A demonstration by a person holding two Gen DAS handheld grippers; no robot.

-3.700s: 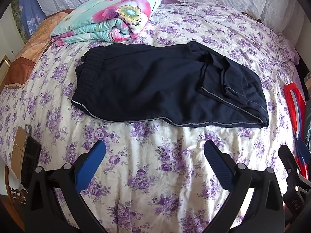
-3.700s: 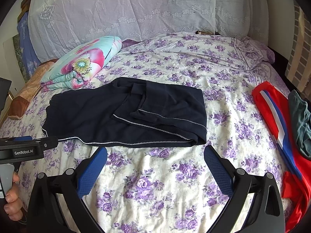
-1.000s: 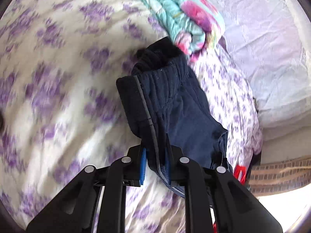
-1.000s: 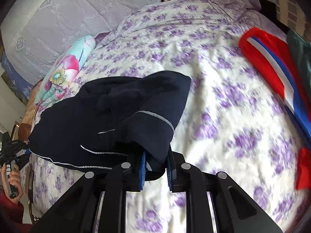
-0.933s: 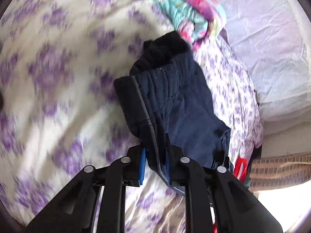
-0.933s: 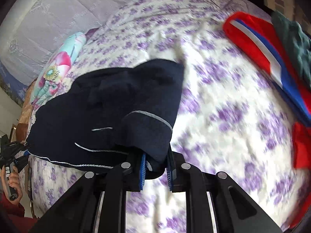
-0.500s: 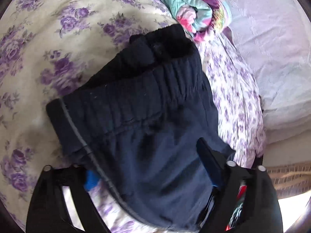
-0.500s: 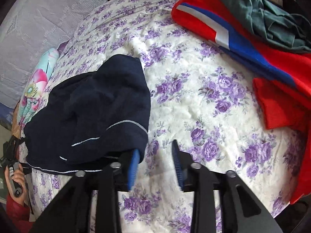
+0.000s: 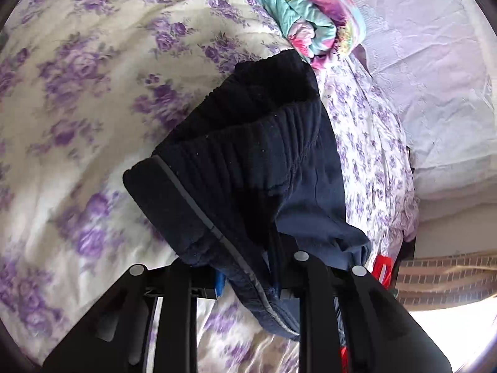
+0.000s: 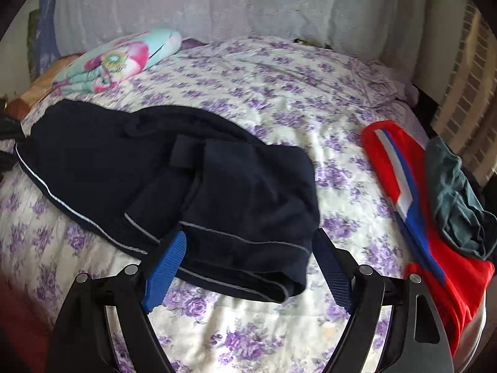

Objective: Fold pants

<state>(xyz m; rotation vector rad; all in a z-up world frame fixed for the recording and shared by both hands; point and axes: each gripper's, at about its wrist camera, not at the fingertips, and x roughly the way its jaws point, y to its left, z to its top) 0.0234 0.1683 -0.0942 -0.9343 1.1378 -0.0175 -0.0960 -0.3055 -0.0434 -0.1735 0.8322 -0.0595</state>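
Right wrist view showed my right tongs spread wide, gripping nothing, their two blue pads either side of the folded leg end of the one pair of navy pants, which lay across the floral bedspread. I counted two pale piping lines running along the fabric near that end. Beside the pants, well apart to the right, lay one red garment with a white and blue stripe, with one dark green garment heaped on it. One folded floral quilt sat near the headboard end.

From the left wrist view, my left tongs were clenched on the ribbed waistband of the pants, lifting that end off the bedspread, with the quilt just beyond.
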